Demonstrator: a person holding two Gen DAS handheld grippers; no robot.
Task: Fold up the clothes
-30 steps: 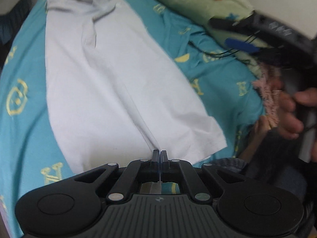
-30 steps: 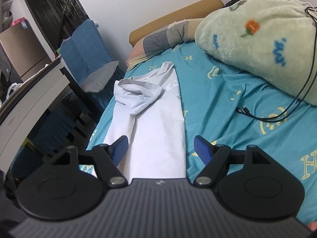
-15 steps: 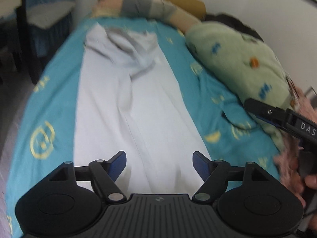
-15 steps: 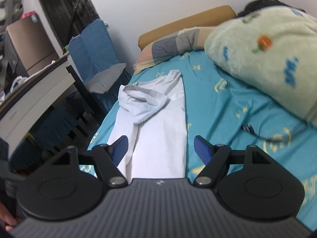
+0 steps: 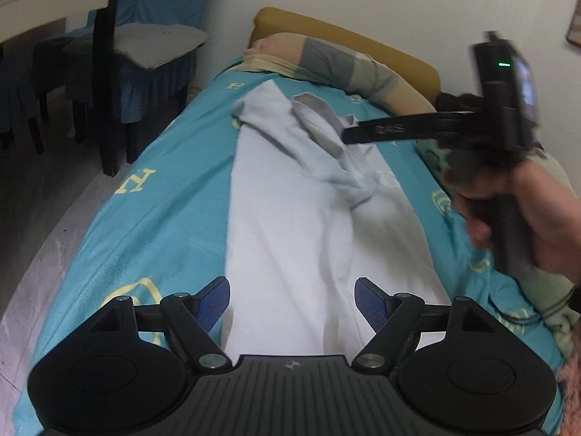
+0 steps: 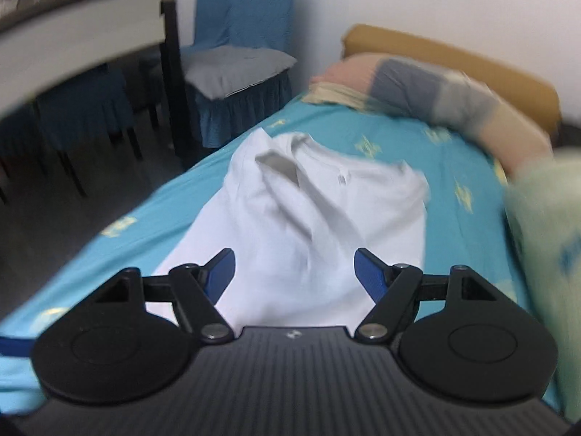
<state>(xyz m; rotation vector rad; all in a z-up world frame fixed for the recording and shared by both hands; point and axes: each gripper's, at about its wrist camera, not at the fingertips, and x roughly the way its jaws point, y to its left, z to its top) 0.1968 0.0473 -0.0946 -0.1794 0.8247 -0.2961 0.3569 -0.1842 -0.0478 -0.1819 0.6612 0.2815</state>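
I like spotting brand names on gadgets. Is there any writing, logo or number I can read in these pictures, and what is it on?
"DAS", blurred: on the black finger of the right tongs, seen from the left camera.
Yellow letter-like marks, one resembling "H": printed on the teal bedsheet.
Small round emblem, no legible text: on the left tongs body.
Neck tag of the white T-shirt: too small to read.

The near hem of the white shirt (image 5: 290, 239) is hidden behind the left gripper (image 5: 292, 303) body. The right gripper (image 5: 410, 130) is smeared by motion, its fingertips not made out. The pillow (image 6: 435, 98) and green blanket (image 6: 548, 225) are blurred in the right wrist view.
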